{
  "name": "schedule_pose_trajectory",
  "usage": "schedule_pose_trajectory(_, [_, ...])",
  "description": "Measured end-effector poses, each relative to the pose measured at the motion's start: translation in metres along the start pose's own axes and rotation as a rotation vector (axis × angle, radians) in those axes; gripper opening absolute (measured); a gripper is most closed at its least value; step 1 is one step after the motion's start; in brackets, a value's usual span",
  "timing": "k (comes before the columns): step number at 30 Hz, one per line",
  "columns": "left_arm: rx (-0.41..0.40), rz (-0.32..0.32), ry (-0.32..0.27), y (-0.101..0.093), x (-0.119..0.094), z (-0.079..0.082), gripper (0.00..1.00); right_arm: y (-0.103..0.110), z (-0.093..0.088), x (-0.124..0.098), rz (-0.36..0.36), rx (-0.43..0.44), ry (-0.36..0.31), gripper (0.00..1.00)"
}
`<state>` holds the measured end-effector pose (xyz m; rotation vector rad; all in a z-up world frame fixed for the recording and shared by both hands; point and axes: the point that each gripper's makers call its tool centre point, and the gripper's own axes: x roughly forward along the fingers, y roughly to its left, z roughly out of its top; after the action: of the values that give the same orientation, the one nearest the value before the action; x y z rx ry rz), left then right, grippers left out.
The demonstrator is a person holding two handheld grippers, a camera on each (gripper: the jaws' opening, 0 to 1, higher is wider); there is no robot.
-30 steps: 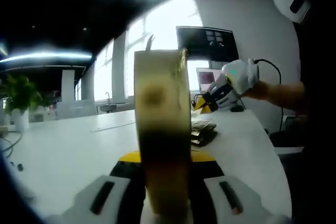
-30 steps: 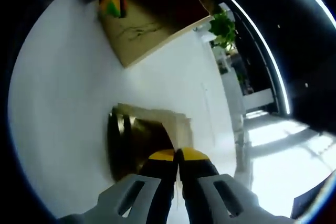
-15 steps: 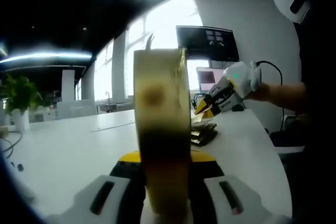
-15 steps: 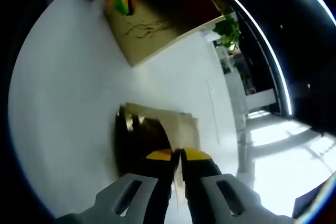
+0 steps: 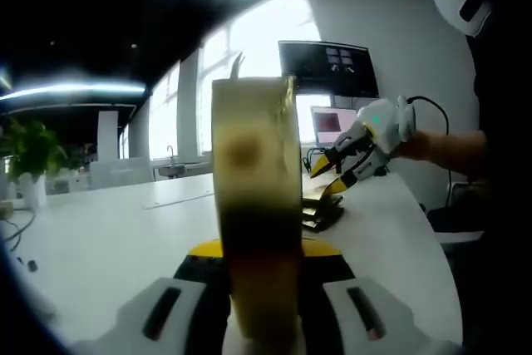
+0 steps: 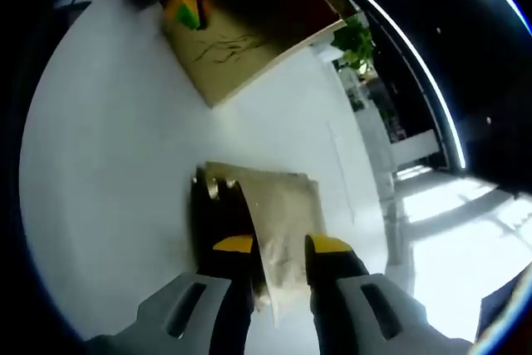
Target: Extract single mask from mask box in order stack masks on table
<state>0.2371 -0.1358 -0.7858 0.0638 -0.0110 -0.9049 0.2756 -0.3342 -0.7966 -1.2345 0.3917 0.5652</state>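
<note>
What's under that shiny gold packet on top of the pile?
More gold mask packets lie under the top packet, stacked on the white table. Their dark edges show at the left; how many there are is hidden.

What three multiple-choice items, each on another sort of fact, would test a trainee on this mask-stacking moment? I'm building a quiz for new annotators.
1. Where is the mask box?
A. clamped upright in the left gripper
B. lying flat on the floor
C. on a chair

2. What colour are the tips of the right gripper?
A. red
B. yellow
C. blue

3. How do the right gripper's jaws stand over the mask stack on the white table?
A. shut tight on a cable
B. spread apart, with the top mask between them
C. hidden by a sleeve

Answers:
1 A: in the left gripper view the box rises between that gripper's own jaws.
2 B: yellow pads show in the right gripper view.
3 B: a clear gap shows between the two pads above the packet.
</note>
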Motion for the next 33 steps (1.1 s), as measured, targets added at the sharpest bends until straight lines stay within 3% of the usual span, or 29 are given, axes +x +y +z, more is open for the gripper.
schedule_pose_trajectory(5, [0.001, 0.0, 0.0, 0.0, 0.0, 0.0, 0.32, 0.0, 0.003, -0.004, 0.017, 0.085, -0.042, 0.24])
schedule_pose_trajectory(14, [0.001, -0.001, 0.0, 0.0, 0.0, 0.0, 0.32, 0.0, 0.003, -0.012, 0.035, 0.164, -0.07, 0.28])
schedule_pose_trajectory(21, [0.0, -0.002, 0.0, 0.0, 0.0, 0.0, 0.32, 0.011, 0.002, -0.02, 0.079, 0.251, -0.108, 0.29])
schedule_pose_trajectory(24, [0.0, -0.003, 0.0, 0.0, 0.0, 0.0, 0.32, 0.013, 0.006, -0.025, 0.097, 0.316, -0.153, 0.29])
schedule_pose_trajectory(33, [-0.001, -0.003, 0.0, 0.0, 0.0, 0.0, 0.32, -0.001, 0.033, -0.04, 0.104, 0.56, -0.375, 0.28])
